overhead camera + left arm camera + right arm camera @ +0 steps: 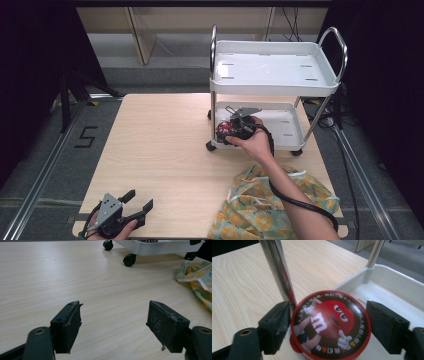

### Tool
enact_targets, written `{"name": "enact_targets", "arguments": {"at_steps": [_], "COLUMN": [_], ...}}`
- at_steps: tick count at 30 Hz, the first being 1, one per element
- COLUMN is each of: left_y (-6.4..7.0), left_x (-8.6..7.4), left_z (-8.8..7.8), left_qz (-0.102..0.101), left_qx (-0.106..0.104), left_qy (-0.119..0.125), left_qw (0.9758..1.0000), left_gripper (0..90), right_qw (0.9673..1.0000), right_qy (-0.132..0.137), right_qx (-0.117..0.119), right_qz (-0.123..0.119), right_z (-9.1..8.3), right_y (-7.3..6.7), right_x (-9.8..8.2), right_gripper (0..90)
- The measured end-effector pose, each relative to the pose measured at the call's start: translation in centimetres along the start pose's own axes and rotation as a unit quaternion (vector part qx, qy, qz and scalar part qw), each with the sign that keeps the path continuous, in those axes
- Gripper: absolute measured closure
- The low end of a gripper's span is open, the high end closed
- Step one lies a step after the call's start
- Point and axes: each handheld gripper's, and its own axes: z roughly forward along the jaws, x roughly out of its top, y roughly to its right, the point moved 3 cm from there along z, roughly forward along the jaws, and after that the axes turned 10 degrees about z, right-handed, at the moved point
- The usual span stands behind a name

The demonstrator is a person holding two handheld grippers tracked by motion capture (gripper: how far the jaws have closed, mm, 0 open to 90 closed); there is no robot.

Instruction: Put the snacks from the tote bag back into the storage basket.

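Between the jaws of the right gripper [329, 322] sits a round red-rimmed tin [331, 325] whose lid bears a white "m" on a red cartoon candy figure — ringed by small Chinese characters too fine to read. Far left of both grippers, a black "5" [86, 136] is marked on the grey floor [40, 150] — beside the table.

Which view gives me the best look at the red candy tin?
The right gripper view: the red candy tin sits large between that gripper's jaws, lid artwork readable. In the high view it is a small red patch on the cart's lower shelf, beside the right gripper.
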Motion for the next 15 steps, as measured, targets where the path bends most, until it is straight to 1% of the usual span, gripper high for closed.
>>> {"name": "enact_targets", "arguments": {"at_steps": [1, 2, 4, 5, 7, 8, 9, 11, 12, 13, 14, 15], "left_y": [0.0, 0.0, 0.0, 0.0, 0.0, 0.0, 0.0, 0.0, 0.0, 0.0, 0.0, 0.0], "left_x": [0.0, 0.0, 0.0, 0.0, 0.0, 0.0, 0.0, 0.0, 0.0, 0.0, 0.0, 0.0], "left_z": [0.0, 0.0, 0.0, 0.0, 0.0, 0.0, 0.0, 0.0, -0.1, -0.1, 0.0, 0.0], "left_qz": [0.000, 0.000, 0.001, 0.001, 0.001, 0.002, 0.001, 0.001, -0.001, -0.002, -0.002, -0.001], "left_qx": [0.000, 0.000, 0.001, 0.001, 0.001, 0.001, 0.001, 0.002, 0.004, 0.004, 0.003, 0.003], "left_qy": [0.000, -0.001, -0.002, -0.002, -0.003, -0.003, -0.002, -0.002, -0.002, -0.002, 0.000, -0.002], "left_qw": [1.0000, 1.0000, 1.0000, 1.0000, 1.0000, 1.0000, 1.0000, 1.0000, 1.0000, 1.0000, 1.0000, 1.0000], "left_gripper": [26.7, 26.7, 26.7, 26.7, 26.7, 26.7, 26.7, 26.7, 26.7, 26.7, 26.7, 26.7], "right_qw": [1.0000, 0.9999, 0.9999, 0.9999, 0.9998, 0.9997, 0.9997, 0.9998, 0.9996, 0.9996, 0.9998, 0.9997], "right_qy": [0.000, -0.011, -0.012, -0.011, -0.008, -0.007, -0.006, -0.006, -0.006, -0.006, -0.005, -0.009], "right_qx": [0.000, -0.009, -0.010, -0.011, -0.013, -0.018, -0.019, -0.017, -0.019, -0.023, -0.019, -0.020], "right_qz": [0.000, 0.006, 0.008, 0.006, 0.009, 0.011, 0.017, 0.013, 0.019, 0.013, 0.008, 0.013], "right_z": [0.0, -0.1, -0.4, -0.5, -0.6, -0.7, -1.0, -1.3, -1.5, -1.6, -1.8, -2.1], "right_y": [0.0, -0.1, -0.2, -0.1, -0.1, 0.0, -0.1, -0.1, -0.2, -0.2, -0.2, -0.3], "right_x": [0.0, -0.1, -0.2, -0.2, -0.2, -0.2, -0.2, -0.3, -0.3, -0.3, -0.3, -0.4], "right_gripper": [20.9, 19.7, 18.0, 17.8, 17.7, 17.7, 17.7, 17.3, 17.2, 17.1, 16.9, 16.6]}}
